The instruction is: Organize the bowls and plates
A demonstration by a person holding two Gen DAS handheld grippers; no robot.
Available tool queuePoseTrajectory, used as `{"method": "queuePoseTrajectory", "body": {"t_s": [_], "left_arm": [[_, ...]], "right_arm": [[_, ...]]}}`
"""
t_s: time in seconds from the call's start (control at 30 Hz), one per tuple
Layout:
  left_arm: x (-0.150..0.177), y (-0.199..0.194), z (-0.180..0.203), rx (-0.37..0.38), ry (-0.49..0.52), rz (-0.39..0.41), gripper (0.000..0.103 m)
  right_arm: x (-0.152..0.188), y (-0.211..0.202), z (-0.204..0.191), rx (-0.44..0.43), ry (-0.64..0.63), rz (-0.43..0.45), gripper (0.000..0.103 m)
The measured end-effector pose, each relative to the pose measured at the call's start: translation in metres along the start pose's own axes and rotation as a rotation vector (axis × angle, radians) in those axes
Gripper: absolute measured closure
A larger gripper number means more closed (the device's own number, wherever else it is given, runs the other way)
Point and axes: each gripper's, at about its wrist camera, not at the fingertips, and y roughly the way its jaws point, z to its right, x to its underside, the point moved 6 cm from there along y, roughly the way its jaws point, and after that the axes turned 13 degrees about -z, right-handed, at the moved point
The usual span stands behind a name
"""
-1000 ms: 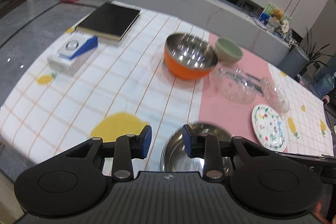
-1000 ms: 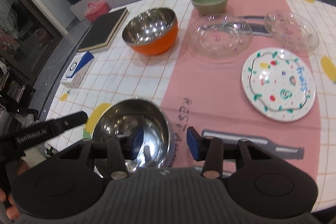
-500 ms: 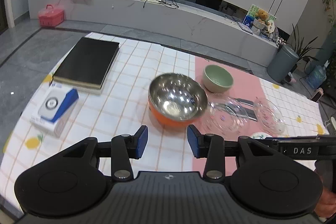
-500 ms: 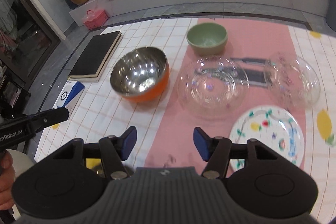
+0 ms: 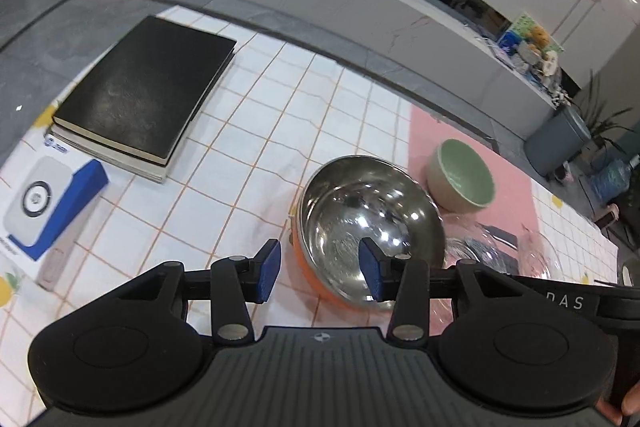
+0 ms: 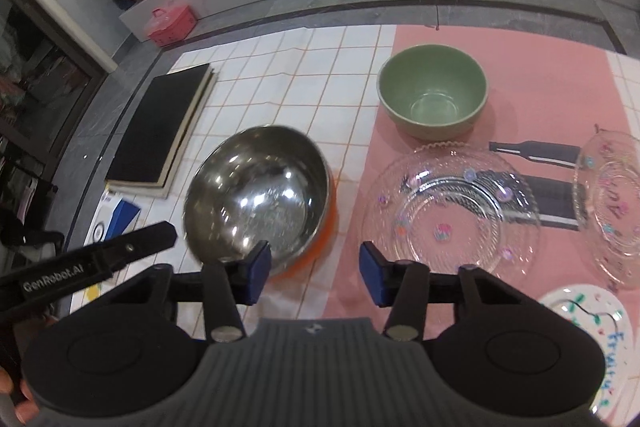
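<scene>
An orange bowl (image 5: 368,223) with a shiny steel inside stands on the checked cloth. My left gripper (image 5: 320,271) is open; its right pad hangs over the bowl's inside and its left pad outside the near-left rim, neither pressing. My right gripper (image 6: 315,278) is closing, and the orange bowl's (image 6: 256,195) near-right wall shows in the gap untouched. Behind stands a green bowl (image 6: 432,91). To the right lie a clear glass plate (image 6: 448,211), a second glass plate (image 6: 612,207) and a white painted plate (image 6: 592,327).
A black book (image 5: 144,91) and a blue-and-white box (image 5: 44,203) lie on the left of the table. The green bowl (image 5: 460,179) sits on the pink mat (image 6: 540,99). The table's far edge runs just behind them, with grey floor beyond.
Both grippers moved forward over the table to the orange bowl. The plain steel bowl near the front edge dropped out of view. The left jaws widened; the right jaws widened, then narrowed.
</scene>
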Motion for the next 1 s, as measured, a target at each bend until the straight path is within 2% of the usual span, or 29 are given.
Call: {"method": "queuePoseTrajectory", "body": {"t_s": [0.13, 0.2, 0.23, 0.37, 0.47, 0.53, 0.8, 1.0], "left_arm": [[-0.008, 0.02, -0.001, -0.017, -0.013, -0.034, 0.052], [-0.01, 0.028, -0.003, -0.029, -0.028, -0.046, 0.053], [-0.01, 0.031, -0.005, -0.029, -0.04, -0.051, 0.055], [-0.01, 0.037, -0.008, -0.025, -0.064, -0.063, 0.077], [-0.01, 0.037, -0.008, -0.031, -0.071, -0.059, 0.087], [-0.01, 0.037, -0.009, -0.045, -0.071, -0.061, 0.09], [-0.005, 0.029, -0.005, -0.067, -0.069, -0.057, 0.091], [0.005, -0.003, 0.003, -0.085, -0.056, -0.018, 0.091]], "right_arm": [[-0.012, 0.015, 0.003, -0.011, 0.03, -0.028, 0.061], [-0.014, 0.021, 0.004, -0.02, 0.04, -0.039, 0.069], [-0.014, 0.023, 0.004, -0.023, 0.045, -0.042, 0.071], [-0.016, 0.029, 0.006, -0.026, 0.054, -0.048, 0.081], [-0.015, 0.031, 0.007, -0.047, 0.061, -0.048, 0.087], [-0.015, 0.032, 0.007, -0.05, 0.07, -0.046, 0.088], [-0.008, 0.025, 0.001, -0.027, 0.053, -0.053, 0.09], [0.006, 0.003, -0.008, -0.042, 0.037, -0.036, 0.091]]}}
